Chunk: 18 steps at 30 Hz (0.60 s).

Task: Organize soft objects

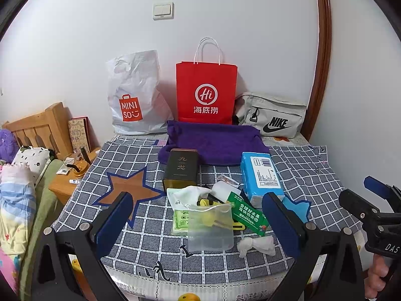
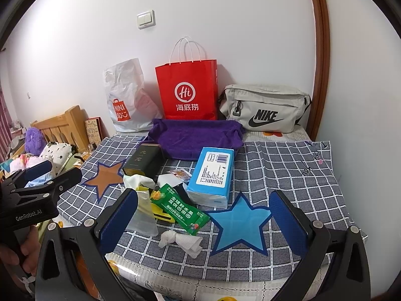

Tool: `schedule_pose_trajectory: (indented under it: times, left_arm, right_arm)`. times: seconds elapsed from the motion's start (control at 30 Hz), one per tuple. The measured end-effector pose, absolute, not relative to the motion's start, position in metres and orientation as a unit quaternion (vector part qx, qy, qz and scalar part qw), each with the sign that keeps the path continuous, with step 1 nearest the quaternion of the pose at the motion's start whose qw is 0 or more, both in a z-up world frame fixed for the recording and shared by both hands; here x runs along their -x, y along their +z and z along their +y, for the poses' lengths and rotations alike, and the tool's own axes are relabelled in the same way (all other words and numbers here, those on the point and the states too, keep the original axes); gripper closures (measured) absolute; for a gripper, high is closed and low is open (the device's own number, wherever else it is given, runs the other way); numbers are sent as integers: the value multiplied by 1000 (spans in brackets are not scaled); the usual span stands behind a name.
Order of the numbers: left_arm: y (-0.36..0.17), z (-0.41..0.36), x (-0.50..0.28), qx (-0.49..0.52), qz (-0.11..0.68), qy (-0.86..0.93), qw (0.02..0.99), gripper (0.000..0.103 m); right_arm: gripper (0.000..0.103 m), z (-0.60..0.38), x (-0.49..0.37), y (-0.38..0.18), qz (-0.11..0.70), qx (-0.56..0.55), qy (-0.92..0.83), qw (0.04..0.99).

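**Two open grippers over a cluttered checked cloth**

Both tools hover with jaws spread wide, holding nothing. The left gripper (image 1: 198, 215) frames a translucent drawstring pouch (image 1: 210, 228); its body reads "GenRobot.AI" in the right wrist view. The right gripper (image 2: 203, 215) sits above a light blue star patch (image 2: 240, 223), with a crumpled white tissue wad (image 2: 181, 242) just left of it.

Near the pouch lies a green snack sachet (image 2: 180, 210) printed in Chinese, then a blue tissue pack (image 2: 213, 175) with a barcode label and a dark tin (image 1: 181, 168) marked 九龙. Behind them a folded purple towel (image 1: 215, 143) rests on the grey checked tablecloth (image 2: 288, 170).

Against the wall stand a white plastic "MINISO" bag (image 1: 135, 97), a red paper bag (image 1: 206, 92) reading "Hi 海底捞", and a grey "NIKE" pouch bag (image 2: 265, 107).
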State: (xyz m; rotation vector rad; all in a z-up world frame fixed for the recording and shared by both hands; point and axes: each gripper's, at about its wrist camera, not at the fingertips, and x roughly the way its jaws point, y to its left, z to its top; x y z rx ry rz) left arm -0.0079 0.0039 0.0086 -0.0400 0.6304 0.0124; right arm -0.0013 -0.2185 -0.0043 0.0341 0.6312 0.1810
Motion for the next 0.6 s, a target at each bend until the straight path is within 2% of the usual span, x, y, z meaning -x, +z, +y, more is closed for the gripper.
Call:
schedule_pose_trajectory:
  times: [0.6]
  left_arm:
    - [9,4,8,18,310,6,951,0]
  right_arm:
    - [0,-216,2,-4,309,-13,93,946]
